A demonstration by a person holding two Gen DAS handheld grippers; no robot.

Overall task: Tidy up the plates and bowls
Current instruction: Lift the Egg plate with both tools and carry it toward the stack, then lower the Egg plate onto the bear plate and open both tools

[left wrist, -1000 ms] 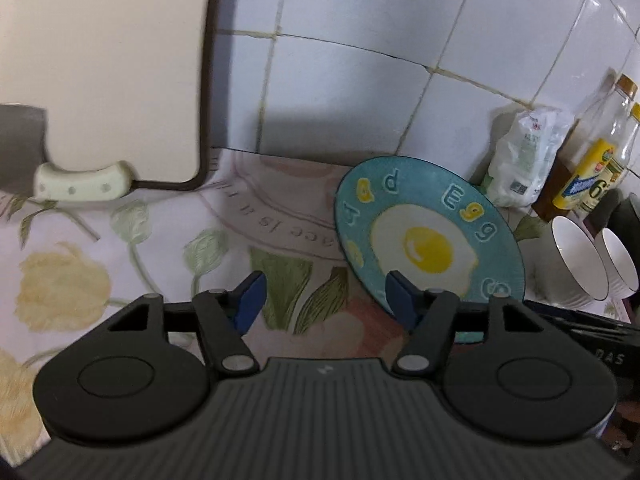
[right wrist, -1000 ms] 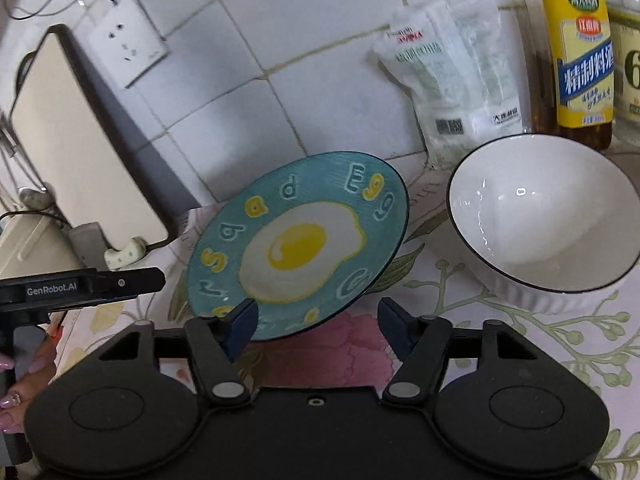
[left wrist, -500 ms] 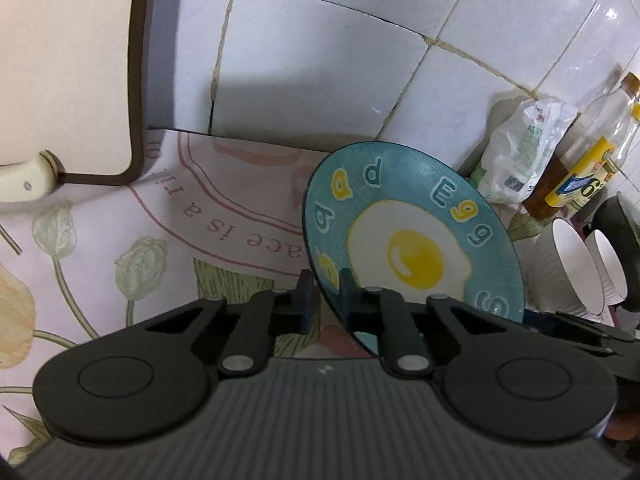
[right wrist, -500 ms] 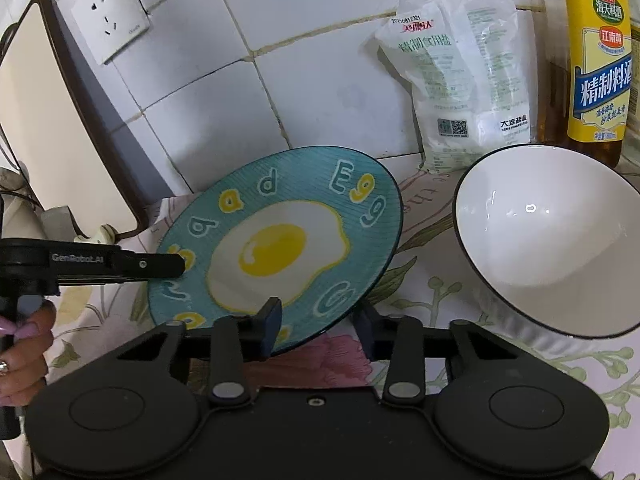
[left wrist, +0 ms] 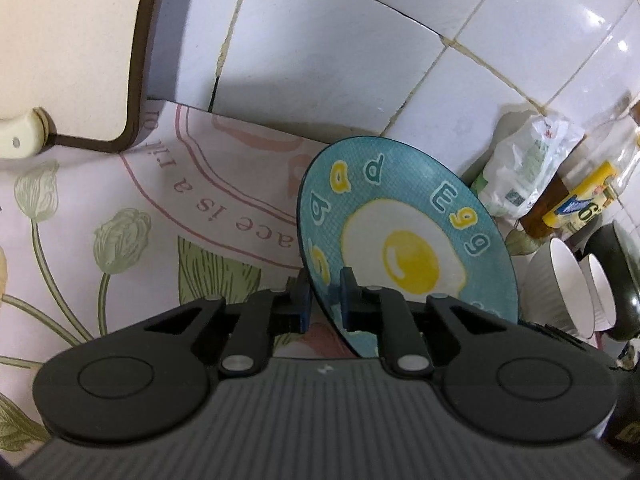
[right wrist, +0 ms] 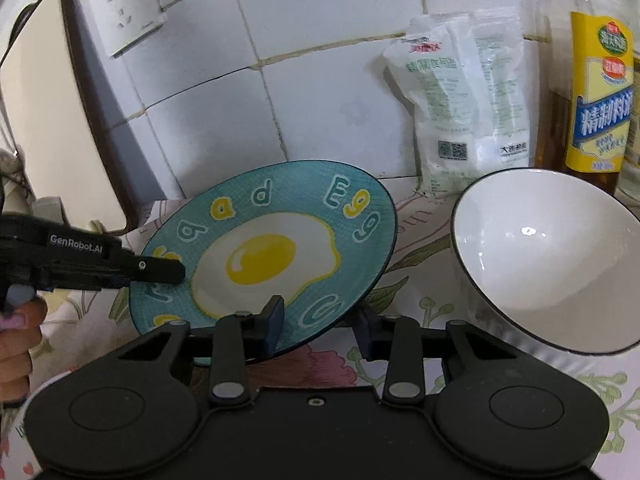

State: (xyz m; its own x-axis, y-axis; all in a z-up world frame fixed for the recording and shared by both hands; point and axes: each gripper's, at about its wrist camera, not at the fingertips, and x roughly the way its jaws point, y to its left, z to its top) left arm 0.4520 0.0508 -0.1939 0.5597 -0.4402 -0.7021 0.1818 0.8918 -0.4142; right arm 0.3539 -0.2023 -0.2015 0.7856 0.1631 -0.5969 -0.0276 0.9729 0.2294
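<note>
A teal plate with a fried-egg picture (left wrist: 404, 248) is held tilted above the flowered cloth. My left gripper (left wrist: 324, 300) is shut on its left rim; in the right wrist view its finger (right wrist: 160, 270) lies over the plate's (right wrist: 272, 256) left edge. My right gripper (right wrist: 320, 328) straddles the plate's near rim, jaws partly closed; contact is unclear. A white bowl (right wrist: 548, 264) with a dark rim sits tipped at the right. Two white bowls (left wrist: 572, 284) lean side by side in the left wrist view.
A cream cutting board (right wrist: 60, 112) leans on the tiled wall at left, with a wall socket (right wrist: 128, 16) above. A white bag (right wrist: 464, 100) and oil bottles (right wrist: 600, 96) stand at the back right. A dark pan (left wrist: 616, 276) sits at the far right.
My left gripper closed on the plate's left rim. My right gripper's jaws narrowed around the near rim. The plate is tilted up more steeply.
</note>
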